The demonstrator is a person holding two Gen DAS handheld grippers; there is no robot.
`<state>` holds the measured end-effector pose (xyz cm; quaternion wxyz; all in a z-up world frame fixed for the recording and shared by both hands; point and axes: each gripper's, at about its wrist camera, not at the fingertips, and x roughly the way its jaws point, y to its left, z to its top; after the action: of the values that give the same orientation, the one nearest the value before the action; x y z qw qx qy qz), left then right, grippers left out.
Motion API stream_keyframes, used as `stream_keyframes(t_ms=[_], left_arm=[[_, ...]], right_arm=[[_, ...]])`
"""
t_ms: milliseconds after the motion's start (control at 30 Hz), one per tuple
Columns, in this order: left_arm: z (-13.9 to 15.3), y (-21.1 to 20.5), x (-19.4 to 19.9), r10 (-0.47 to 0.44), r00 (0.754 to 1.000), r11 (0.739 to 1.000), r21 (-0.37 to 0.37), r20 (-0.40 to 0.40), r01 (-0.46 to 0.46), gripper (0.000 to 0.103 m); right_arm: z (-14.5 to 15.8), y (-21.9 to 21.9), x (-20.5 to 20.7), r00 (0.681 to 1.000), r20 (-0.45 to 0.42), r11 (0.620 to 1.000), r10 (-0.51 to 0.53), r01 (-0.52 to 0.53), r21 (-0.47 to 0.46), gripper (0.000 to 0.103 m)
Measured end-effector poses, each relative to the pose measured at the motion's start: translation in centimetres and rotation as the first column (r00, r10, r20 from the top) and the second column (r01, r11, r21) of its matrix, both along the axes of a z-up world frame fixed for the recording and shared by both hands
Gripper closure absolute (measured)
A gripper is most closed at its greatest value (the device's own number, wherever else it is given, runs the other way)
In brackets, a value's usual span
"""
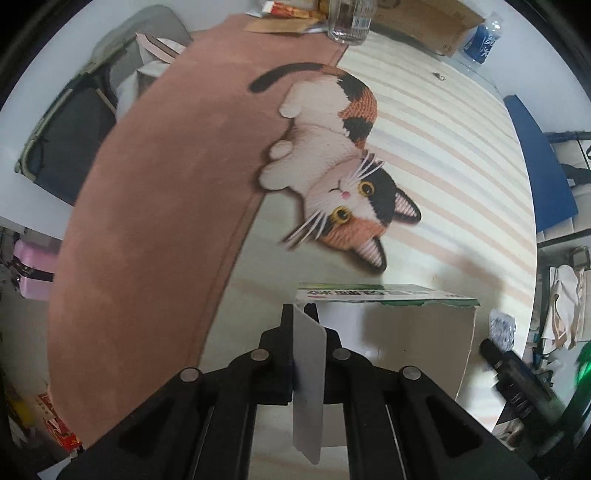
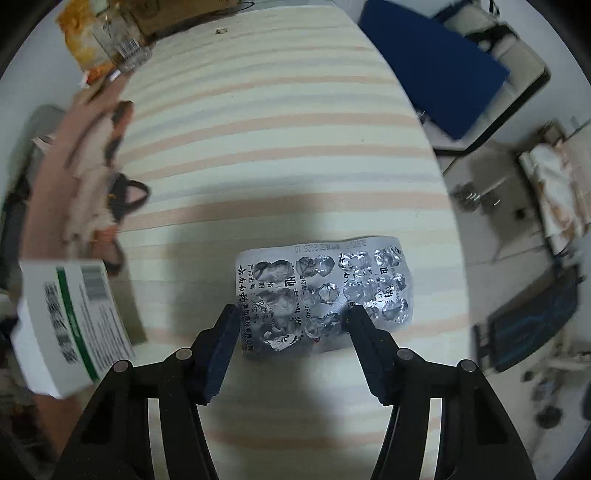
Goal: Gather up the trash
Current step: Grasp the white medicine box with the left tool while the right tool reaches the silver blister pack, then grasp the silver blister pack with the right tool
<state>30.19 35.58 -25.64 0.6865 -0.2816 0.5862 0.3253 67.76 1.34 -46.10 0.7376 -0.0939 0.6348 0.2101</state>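
My left gripper (image 1: 300, 314) is shut on a flap of a white and green medicine box (image 1: 388, 325), held just above the table; the box also shows at the left of the right wrist view (image 2: 74, 321). My right gripper (image 2: 291, 314) is open, its fingers straddling the near edge of an empty silver blister pack (image 2: 325, 295) lying flat on the striped tablecloth (image 2: 277, 147). The right gripper (image 1: 517, 373) shows blurred at the lower right of the left wrist view.
A cat picture (image 1: 343, 162) and a pink band (image 1: 155, 221) are printed on the cloth. A glass jar (image 1: 349, 20), a cardboard box (image 1: 424, 22) and snack wrappers (image 2: 88, 44) stand at the far edge. A blue chair (image 2: 432, 70) is beyond the table's right edge.
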Motion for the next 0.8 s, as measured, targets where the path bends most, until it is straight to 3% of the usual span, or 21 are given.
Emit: stream_keyframes(t_ms=[33, 67, 167, 233, 400, 533, 567, 600, 633, 800], left_arm=[[0.6, -0.4, -0.9, -0.001, 1.0, 1.0, 0.007, 0.005, 0.001, 0.101], [1.0, -0.6, -1.2, -0.001, 1.0, 1.0, 0.013, 0.006, 0.001, 0.101], [2.0, -1.2, -2.2, -0.003, 1.0, 1.0, 0.014, 0.021, 0.002, 0.101], [2.4, -1.5, -2.6, -0.003, 1.0, 1.0, 0.011, 0.03, 0.002, 0.101], [2.9, -2.6, -4.3, -0.005, 0.999, 1.0, 0.002, 0.043, 0.005, 0.101], [2.5, -3.0, -4.9, 0.018, 0.999, 1.0, 0.019, 0.032, -0.019, 0.101], [2.1, -3.0, -4.8, 0.032, 0.999, 0.999, 0.018, 0.028, -0.032, 0.101], [1.7, -2.9, -4.7, 0.048, 0.999, 0.999, 0.022, 0.023, -0.049, 0.101], [1.2, -2.9, -4.3, 0.06, 0.998, 0.998, 0.028, 0.018, -0.061, 0.101], [-0.8, -2.8, -2.3, 0.07, 0.998, 0.997, 0.037, -0.005, -0.069, 0.101]], right_arm=[[0.3, -0.5, -0.1, 1.0, -0.01, 1.0, -0.01, 0.01, 0.029, 0.041], [0.8, -1.1, 0.0, 1.0, -0.017, 0.998, -0.016, 0.017, 0.065, 0.054], [2.8, -2.5, -0.5, 1.0, -0.016, 0.992, -0.025, 0.027, 0.127, 0.07], [3.4, -3.3, -1.0, 0.997, -0.072, 0.982, -0.035, 0.048, 0.185, 0.088], [5.5, -5.8, -3.2, 0.99, -0.128, 0.957, -0.064, 0.098, 0.274, 0.092], [5.9, -6.6, -3.3, 0.992, -0.115, 0.97, -0.055, 0.08, 0.23, 0.091], [5.7, -6.6, -3.0, 0.993, -0.103, 0.979, -0.051, 0.07, 0.194, 0.072], [4.8, -6.1, -2.3, 0.995, -0.09, 0.99, -0.04, 0.051, 0.13, 0.021], [4.2, -6.2, -1.8, 0.995, -0.084, 0.994, -0.049, 0.057, 0.096, 0.0], [-0.4, -3.9, 1.3, 0.997, -0.064, 0.999, -0.051, 0.05, -0.013, 0.0]])
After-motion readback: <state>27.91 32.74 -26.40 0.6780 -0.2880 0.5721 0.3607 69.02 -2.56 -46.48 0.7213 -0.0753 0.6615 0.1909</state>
